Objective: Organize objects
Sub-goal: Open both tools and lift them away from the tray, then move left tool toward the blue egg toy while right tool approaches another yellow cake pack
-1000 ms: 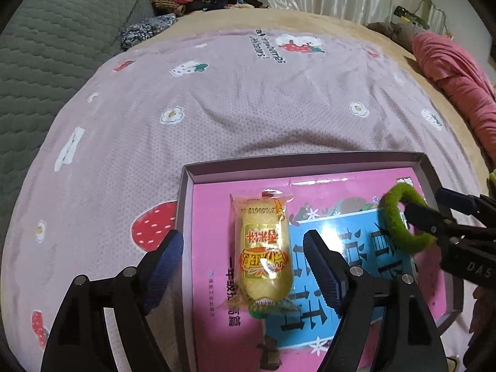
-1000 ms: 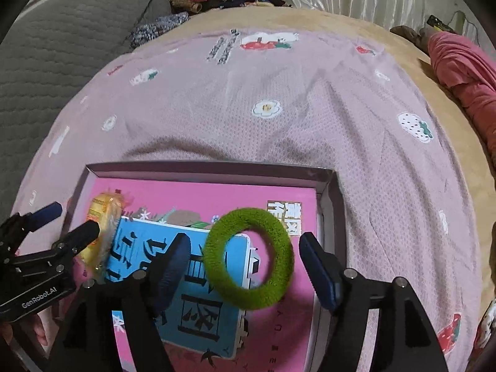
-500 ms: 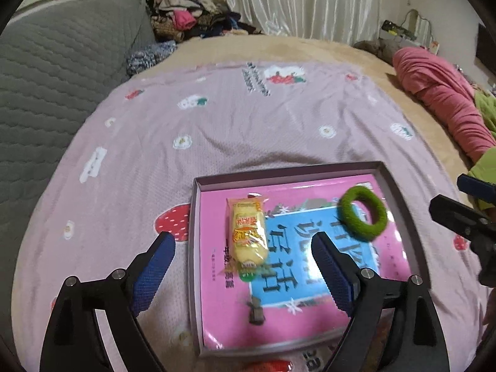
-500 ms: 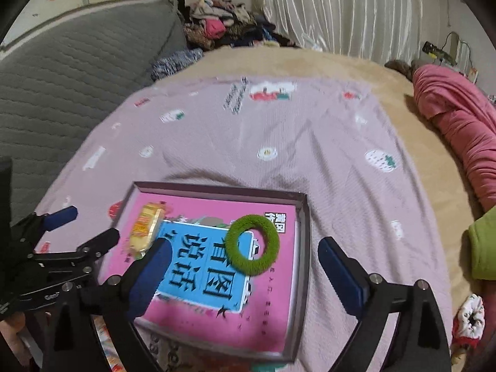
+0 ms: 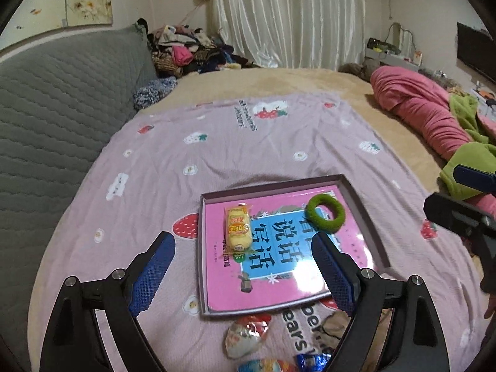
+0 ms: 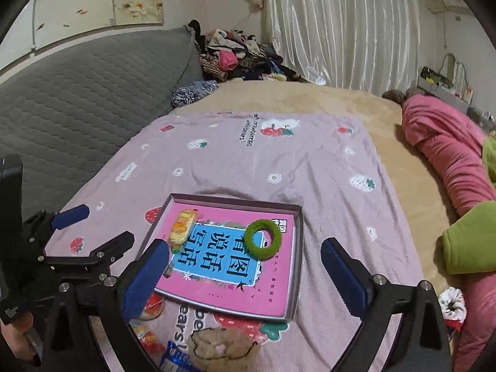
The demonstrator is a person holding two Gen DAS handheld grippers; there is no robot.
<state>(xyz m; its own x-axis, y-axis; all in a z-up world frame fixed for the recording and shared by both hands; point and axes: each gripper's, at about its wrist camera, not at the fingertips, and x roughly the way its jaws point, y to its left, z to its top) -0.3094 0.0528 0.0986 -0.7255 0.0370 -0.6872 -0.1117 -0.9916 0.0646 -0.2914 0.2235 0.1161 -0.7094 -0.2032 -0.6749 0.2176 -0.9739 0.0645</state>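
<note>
Both wrist views look down, raised, sharing the tray (image 5: 365, 217).

A shallow box lid (image 5: 369, 217) lies on the bedsheet (image 5: 248, 142), a book (image 5: 279, 263) flat inside it. On the book, a snack packet (image 5: 237, 228) lies left, a hair scrunchie (image 5: 325, 214) right, apart. Wrapped candies (image 5: 246, 334) lie on the sheet just before the lid. A blanket (image 5: 427, 114) lies far right.

Glossy pink book cover (image 5: 279, 282), fuzzy green ring (image 5: 325, 213), shiny plastic snack wrapper (image 5: 238, 228), matt cloth blanket (image 5: 248, 155).
</note>
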